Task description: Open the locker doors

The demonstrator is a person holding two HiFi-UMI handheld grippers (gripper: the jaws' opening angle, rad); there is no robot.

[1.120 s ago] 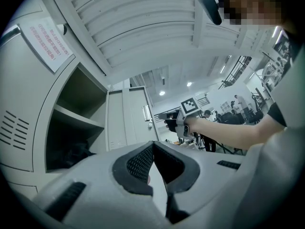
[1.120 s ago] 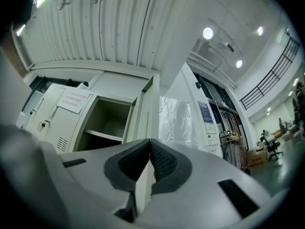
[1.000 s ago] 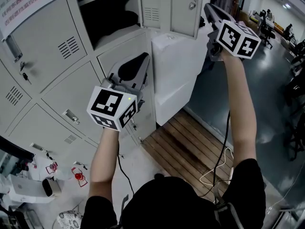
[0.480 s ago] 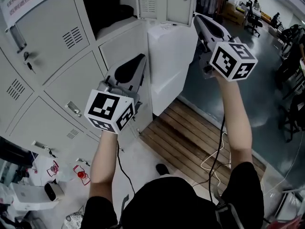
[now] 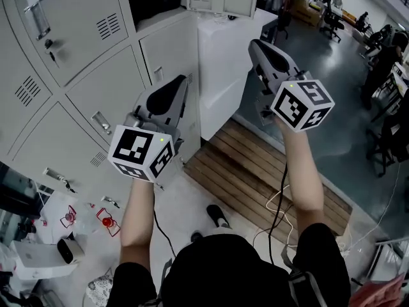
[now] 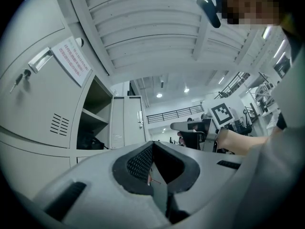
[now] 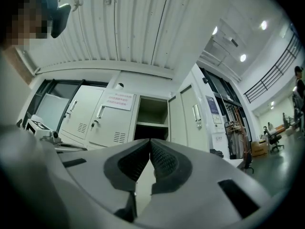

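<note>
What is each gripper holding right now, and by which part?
Nothing is held. The left gripper and the right gripper each have their jaws closed together with nothing between them.

Grey left gripper [image 5: 183, 82], right gripper [image 5: 253, 45] — black-and-white marker cubes [image 5: 142, 153]; black sleeves [image 5: 323, 249].

The head camera is looking steeply down from above the person, taking in the left tool [image 5: 178, 85] and the right tool [image 5: 257, 45]. The lockers [image 5: 96, 75] are filling the upper left of its frame. Each tool camera is sitting close behind its own closed jaws and tilting upward toward the ceiling [image 6: 143, 27]. All three views are sharing the open compartment [image 7: 151, 118].
</note>
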